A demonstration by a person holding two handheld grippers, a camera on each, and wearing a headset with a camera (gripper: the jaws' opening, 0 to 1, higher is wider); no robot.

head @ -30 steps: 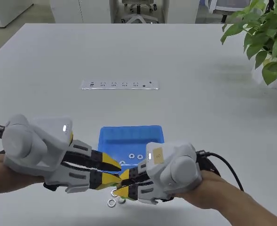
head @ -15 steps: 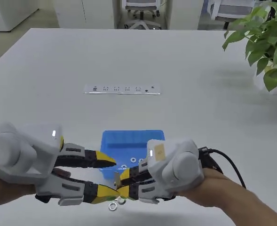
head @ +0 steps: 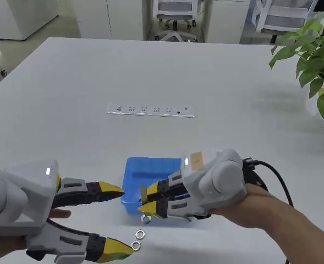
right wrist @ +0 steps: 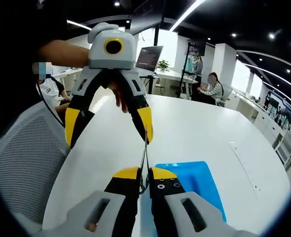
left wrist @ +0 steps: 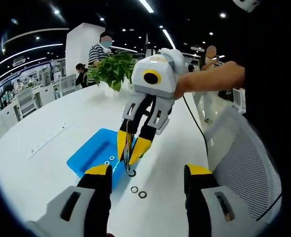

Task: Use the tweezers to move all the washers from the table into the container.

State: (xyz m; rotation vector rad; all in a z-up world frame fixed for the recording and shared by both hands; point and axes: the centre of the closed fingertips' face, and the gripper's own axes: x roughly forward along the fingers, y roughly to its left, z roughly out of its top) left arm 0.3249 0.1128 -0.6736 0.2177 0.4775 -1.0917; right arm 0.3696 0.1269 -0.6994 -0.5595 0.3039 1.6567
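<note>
My right gripper point(head: 149, 201) point(left wrist: 132, 147) point(right wrist: 145, 174) is shut on thin metal tweezers point(head: 143, 194) point(left wrist: 127, 157) point(right wrist: 144, 150), held over the near edge of the blue container point(head: 150, 168) point(left wrist: 91, 150) point(right wrist: 192, 182). The tweezers' tips point down at a washer point(head: 146, 219) point(left wrist: 131, 173) on the table; I cannot tell whether they pinch it. Two more washers point(head: 139, 234) point(left wrist: 135, 189) lie just nearer. A few washers point(left wrist: 107, 162) lie inside the container. At the lower left my left gripper point(head: 117, 220) point(left wrist: 147, 173) point(right wrist: 109, 126) stands wide open, holding nothing, facing the right one.
A white power strip point(head: 150, 110) lies on the grey table point(head: 233, 99) beyond the container. A potted plant point(head: 316, 60) stands at the far right edge. Office chairs sit behind the table's far side. A mesh chair back point(left wrist: 244, 153) is close by.
The left gripper has opened wider and drawn back from the tweezers toward the near left. The right gripper keeps hold of the tweezers, now above the washers. The head camera has tilted.
</note>
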